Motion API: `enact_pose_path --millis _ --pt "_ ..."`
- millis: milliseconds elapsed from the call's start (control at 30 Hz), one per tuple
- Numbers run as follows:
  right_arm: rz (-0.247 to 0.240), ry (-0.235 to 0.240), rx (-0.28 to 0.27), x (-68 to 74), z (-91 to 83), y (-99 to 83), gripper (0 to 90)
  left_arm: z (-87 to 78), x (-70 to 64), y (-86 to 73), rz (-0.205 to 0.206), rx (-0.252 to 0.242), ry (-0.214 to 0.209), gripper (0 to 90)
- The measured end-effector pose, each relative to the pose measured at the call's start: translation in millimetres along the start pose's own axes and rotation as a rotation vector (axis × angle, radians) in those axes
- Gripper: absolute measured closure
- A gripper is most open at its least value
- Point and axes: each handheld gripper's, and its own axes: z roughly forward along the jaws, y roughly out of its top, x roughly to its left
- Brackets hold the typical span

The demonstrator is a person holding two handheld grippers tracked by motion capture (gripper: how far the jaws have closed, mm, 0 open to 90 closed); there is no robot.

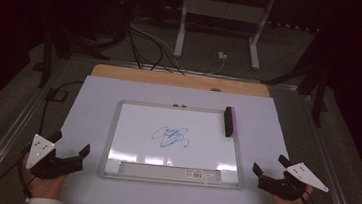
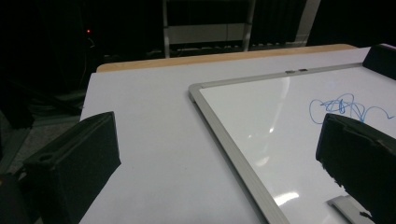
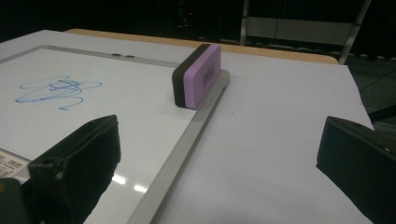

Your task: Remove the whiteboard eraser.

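A whiteboard (image 1: pixel 130 142) with a silver frame lies flat in the middle of the table, a blue scribble (image 1: pixel 170 136) at its centre. A purple and black eraser (image 1: pixel 229 121) rests along the board's right edge, seen close in the right gripper view (image 3: pixel 198 74). My left gripper (image 1: pixel 71 147) is open near the table's front left, left of the board (image 2: pixel 243 116). My right gripper (image 1: pixel 269 165) is open at the front right, its jaws wide apart with nothing between them (image 3: pixel 219 154). The scribble (image 2: pixel 348 108) also shows in the left gripper view.
The white table top (image 1: pixel 88 108) has a wooden strip (image 1: pixel 181 80) along its far edge. A label strip (image 1: pixel 170 171) runs along the board's near edge. Beyond the table stand a white desk frame (image 1: pixel 219 20) and cables (image 1: pixel 149 43) on the floor.
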Motion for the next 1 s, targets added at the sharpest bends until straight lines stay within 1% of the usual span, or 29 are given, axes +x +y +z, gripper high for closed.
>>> enact_pose_path --millis 67,100,233,367,433,500,600,767,833,867,900,933,1000 --pt "0.001 -0.004 0.001 -0.3 -0.3 0.0 0.1 -0.3 -0.5 -0.6 0.008 0.004 0.006 0.4" --pt "0.005 -0.006 -0.008 -1.0 -0.9 0.3 0.1 -0.3 -0.6 -1.3 0.011 0.005 0.007 0.5" --pt "0.011 -0.008 -0.016 -1.4 -1.2 0.8 0.1 0.6 0.6 -3.7 0.008 0.015 0.014 0.4" --pt "0.018 -0.010 -0.027 -0.7 -0.4 5.5 0.1 -0.9 0.4 -4.2 0.007 0.013 0.022 0.5" --pt "0.018 -0.015 -0.031 0.5 -0.2 9.9 0.1 -1.5 -0.1 -4.9 0.008 0.016 0.021 0.5" --pt "0.017 -0.007 -0.035 1.2 0.1 15.7 0.1 -1.7 -0.1 -5.5 0.009 0.017 0.021 0.5" --pt "0.006 0.002 -0.028 1.7 2.5 24.6 0.1 -1.3 0.1 -5.6 0.008 0.018 0.028 0.5" --pt "0.002 0.038 0.008 2.3 11.9 36.9 0.1 0.7 -0.3 -6.9 0.017 0.024 0.036 0.4" --pt "-0.011 0.038 0.011 3.0 15.6 41.9 0.1 1.8 -0.2 -7.6 0.014 0.025 0.034 0.5" --pt "-0.006 0.046 0.007 2.3 19.5 47.2 0.1 2.0 0.0 -7.8 0.015 0.027 0.034 0.4" --pt "-0.006 0.046 0.007 2.3 19.5 47.2 0.1 2.0 -0.1 -7.9 0.014 0.026 0.035 0.4" --pt "0.002 0.050 0.001 1.3 23.2 53.1 0.1 1.8 -0.2 -8.0 0.014 0.025 0.037 0.4" --pt "0.003 0.053 -0.004 0.6 27.2 59.2 0.1 1.5 -0.1 -8.0 0.013 0.024 0.039 0.4"
